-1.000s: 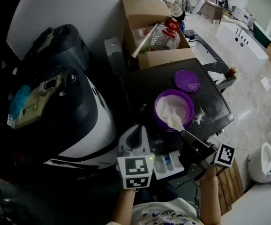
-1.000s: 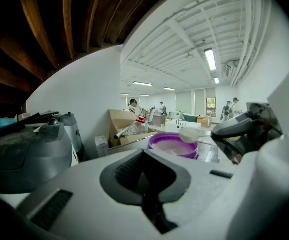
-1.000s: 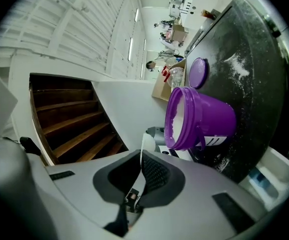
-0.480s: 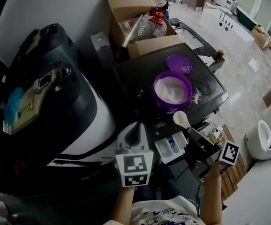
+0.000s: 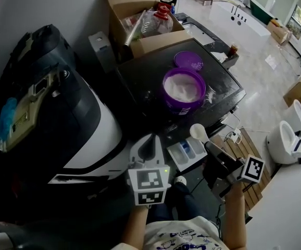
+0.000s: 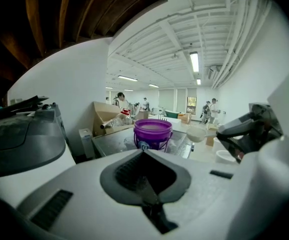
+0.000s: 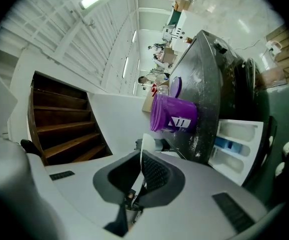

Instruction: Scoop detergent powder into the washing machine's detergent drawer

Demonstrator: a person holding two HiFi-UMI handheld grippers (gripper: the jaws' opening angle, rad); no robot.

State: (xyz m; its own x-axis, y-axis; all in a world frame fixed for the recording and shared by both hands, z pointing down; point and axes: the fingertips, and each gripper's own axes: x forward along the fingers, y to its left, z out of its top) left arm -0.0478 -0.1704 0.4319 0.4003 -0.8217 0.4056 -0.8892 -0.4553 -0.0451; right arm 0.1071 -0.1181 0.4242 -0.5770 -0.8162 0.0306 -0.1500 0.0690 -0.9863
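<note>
At frame centre, the right gripper [image 5: 212, 152] clamps a white scoop [image 5: 198, 132] of detergent powder over the open detergent drawer [image 5: 184, 153]. The left gripper [image 5: 146, 149] sits closed and empty. Tipping slowly over one compartment should avoid spills.

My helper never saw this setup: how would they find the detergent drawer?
Find the dark-topped washing machine carrying the purple tub. The detergent drawer juts from its front: a white tray split into compartments, one blue, unlike the white scoop beside it.
</note>
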